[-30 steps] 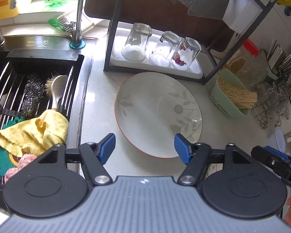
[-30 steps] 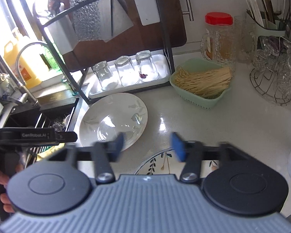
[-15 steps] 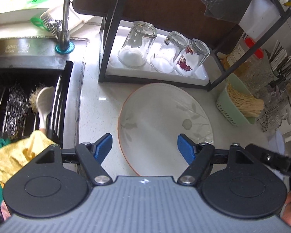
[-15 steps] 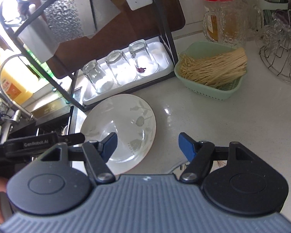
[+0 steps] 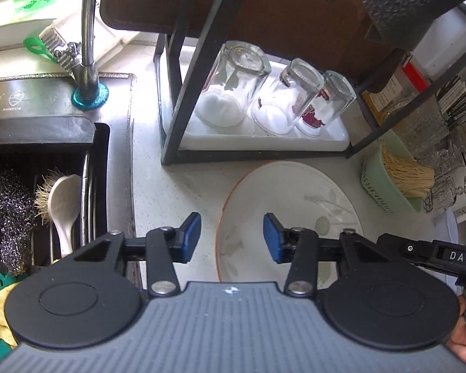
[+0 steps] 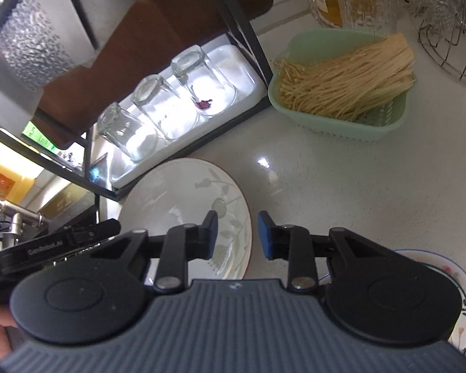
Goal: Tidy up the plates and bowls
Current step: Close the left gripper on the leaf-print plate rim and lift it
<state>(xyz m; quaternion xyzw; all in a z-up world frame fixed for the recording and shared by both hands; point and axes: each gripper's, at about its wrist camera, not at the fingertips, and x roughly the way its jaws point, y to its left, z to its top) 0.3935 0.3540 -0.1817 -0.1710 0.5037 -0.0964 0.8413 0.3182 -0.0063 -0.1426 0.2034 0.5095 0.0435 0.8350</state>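
Observation:
A white plate with a leaf print point(image 5: 295, 205) lies flat on the counter in front of the black dish rack point(image 5: 198, 62). My left gripper point(image 5: 232, 237) is open and empty, with the plate's left rim between its blue pads. My right gripper point(image 6: 237, 236) is open and empty, straddling the plate's right rim point(image 6: 183, 199). A second plate with a flower print point(image 6: 463, 292) lies under the right gripper at the lower right, mostly hidden.
Three upturned glasses point(image 5: 279, 99) stand on the white tray in the rack. A green basket of noodles point(image 6: 341, 80) sits to the right. The sink point(image 5: 40, 168) with scrubbers and a yellow cloth is to the left. A wire glass holder point(image 6: 450, 25) stands at far right.
Both grippers have moved forward and lower toward the leaf-print plate. Both have narrowed their jaws somewhat while staying open. The plate has not moved.

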